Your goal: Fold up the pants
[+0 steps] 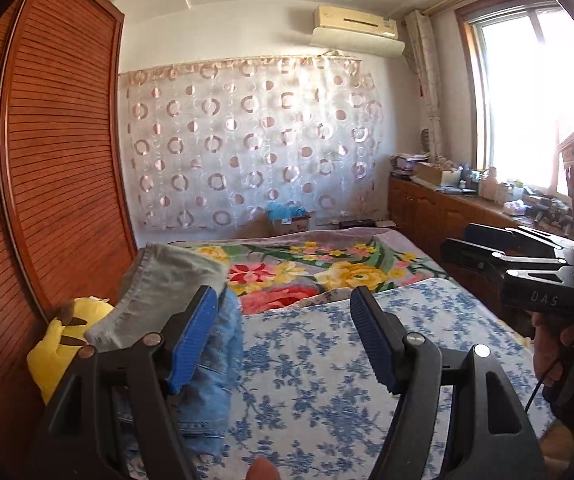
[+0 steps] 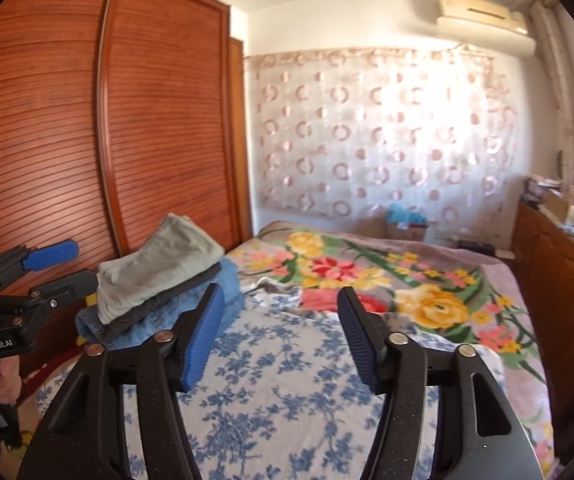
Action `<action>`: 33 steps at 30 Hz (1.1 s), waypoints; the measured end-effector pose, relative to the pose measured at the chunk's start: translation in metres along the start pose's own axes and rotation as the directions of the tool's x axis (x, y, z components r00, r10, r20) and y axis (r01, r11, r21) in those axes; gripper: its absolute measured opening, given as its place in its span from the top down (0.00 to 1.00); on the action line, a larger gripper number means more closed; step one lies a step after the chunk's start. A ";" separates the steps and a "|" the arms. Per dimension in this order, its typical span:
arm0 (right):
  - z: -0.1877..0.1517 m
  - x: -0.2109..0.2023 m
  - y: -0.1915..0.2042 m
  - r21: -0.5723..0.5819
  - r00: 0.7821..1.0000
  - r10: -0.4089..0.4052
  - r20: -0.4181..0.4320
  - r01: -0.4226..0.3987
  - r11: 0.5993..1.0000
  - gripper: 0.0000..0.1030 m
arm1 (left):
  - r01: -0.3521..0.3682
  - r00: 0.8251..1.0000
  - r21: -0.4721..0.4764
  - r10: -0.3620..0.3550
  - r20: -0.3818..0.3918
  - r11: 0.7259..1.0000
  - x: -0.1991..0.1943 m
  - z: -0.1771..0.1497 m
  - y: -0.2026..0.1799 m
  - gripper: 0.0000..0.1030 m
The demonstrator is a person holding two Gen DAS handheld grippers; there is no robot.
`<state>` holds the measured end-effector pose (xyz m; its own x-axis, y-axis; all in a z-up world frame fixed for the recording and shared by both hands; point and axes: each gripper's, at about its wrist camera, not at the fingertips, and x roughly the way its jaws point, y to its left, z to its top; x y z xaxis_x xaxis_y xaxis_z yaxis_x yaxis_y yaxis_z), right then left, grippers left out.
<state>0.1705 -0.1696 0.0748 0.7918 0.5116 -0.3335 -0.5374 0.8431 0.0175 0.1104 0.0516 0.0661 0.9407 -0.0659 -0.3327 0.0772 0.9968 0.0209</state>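
Bedroom here: a tall reddish-brown slatted wooden wardrobe fills the left side, and a sheer white curtain with pink ring patterns hangs across the far wall. Above it sits a cream wall-mounted air conditioner. Bright daylight pours through the wood-framed window on the right, over a low cluttered wooden cabinet.

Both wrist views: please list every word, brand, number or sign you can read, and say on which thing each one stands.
"DAS": on the black body of the right tongs, in the left wrist view; the rest is cut off.
"GenRobot.AI": on the black body of the left tongs, in the right wrist view.
Carton by the curtain: it carries red print, too small to read.
Air conditioner: small marks, too blurred to read.
Things on the cabinet: labels unreadable.
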 end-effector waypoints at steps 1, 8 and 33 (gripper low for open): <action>-0.002 -0.007 -0.002 0.006 1.000 -0.017 0.007 0.017 1.000 0.32 | 0.007 1.000 -0.003 -0.007 0.002 1.000 -0.002 0.000 -0.003 0.33; -0.016 -0.058 -0.012 0.053 0.990 -0.136 0.046 0.133 0.990 0.21 | 0.035 0.999 -0.001 -0.035 0.009 0.999 -0.022 -0.005 -0.029 0.33; -0.056 -0.137 -0.006 0.099 0.965 -0.253 0.063 0.246 0.964 0.15 | 0.021 0.999 -0.001 -0.021 -0.027 1.000 -0.065 -0.035 -0.064 0.33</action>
<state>0.0485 -0.2538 0.0676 0.9187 0.2908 -0.2672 -0.2942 0.9553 0.0282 0.0325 -0.0062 0.0534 0.9295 -0.0857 -0.3588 0.0967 0.9952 0.0127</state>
